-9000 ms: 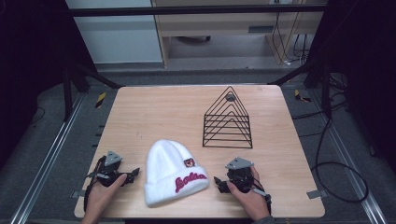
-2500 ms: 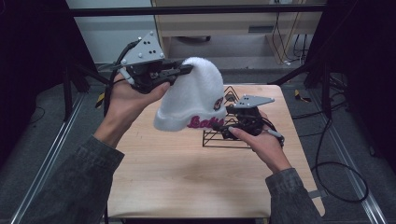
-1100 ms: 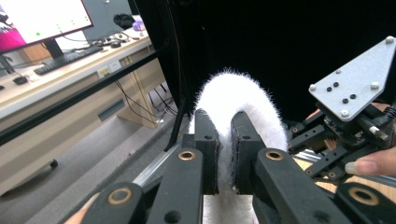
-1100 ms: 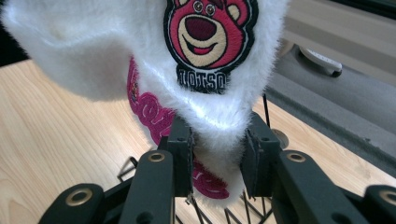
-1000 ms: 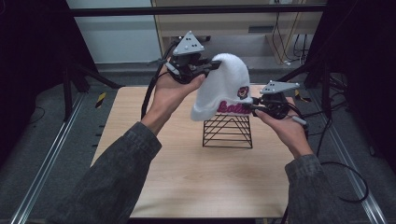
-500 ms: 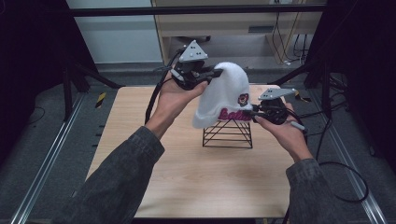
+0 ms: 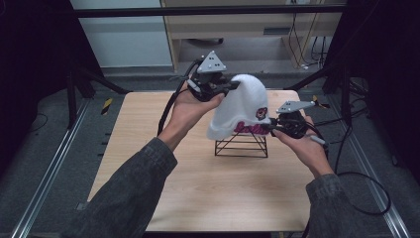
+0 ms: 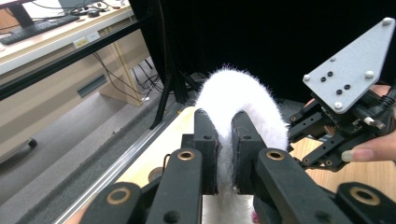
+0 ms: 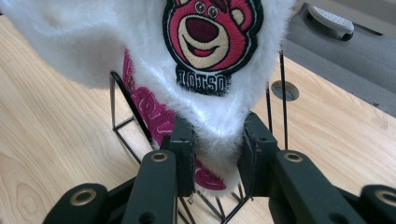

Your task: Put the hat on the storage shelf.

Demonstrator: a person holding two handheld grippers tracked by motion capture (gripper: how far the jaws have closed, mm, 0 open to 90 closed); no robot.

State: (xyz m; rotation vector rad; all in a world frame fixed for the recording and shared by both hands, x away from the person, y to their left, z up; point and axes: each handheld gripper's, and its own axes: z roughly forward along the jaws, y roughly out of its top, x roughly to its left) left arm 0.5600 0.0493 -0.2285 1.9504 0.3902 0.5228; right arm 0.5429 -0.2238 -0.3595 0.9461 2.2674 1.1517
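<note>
A fluffy white beanie (image 7: 242, 106) with a red bear patch (image 9: 212, 35) and pink lettering hangs over the black wire pyramid rack (image 7: 241, 144) on the table. My left gripper (image 7: 229, 87) is shut on the hat's crown (image 8: 224, 140), holding it up from the upper left. My right gripper (image 7: 270, 127) is shut on the hat's lower brim (image 9: 217, 154) at the right side, just above the rack's wires (image 9: 126, 100). The hat covers the rack's peak; whether it rests on it is unclear.
The wooden table (image 7: 148, 148) has open surface to the left and front of the rack. A round hole (image 9: 283, 90) sits in the tabletop behind the rack. Black frame legs (image 7: 79, 79) and cables (image 7: 366, 183) flank the table; a bench stands behind.
Both grippers have carried the hat from the table's front up and back, then lowered it over the wire rack. In the last half second it sank slightly lower over the rack.
</note>
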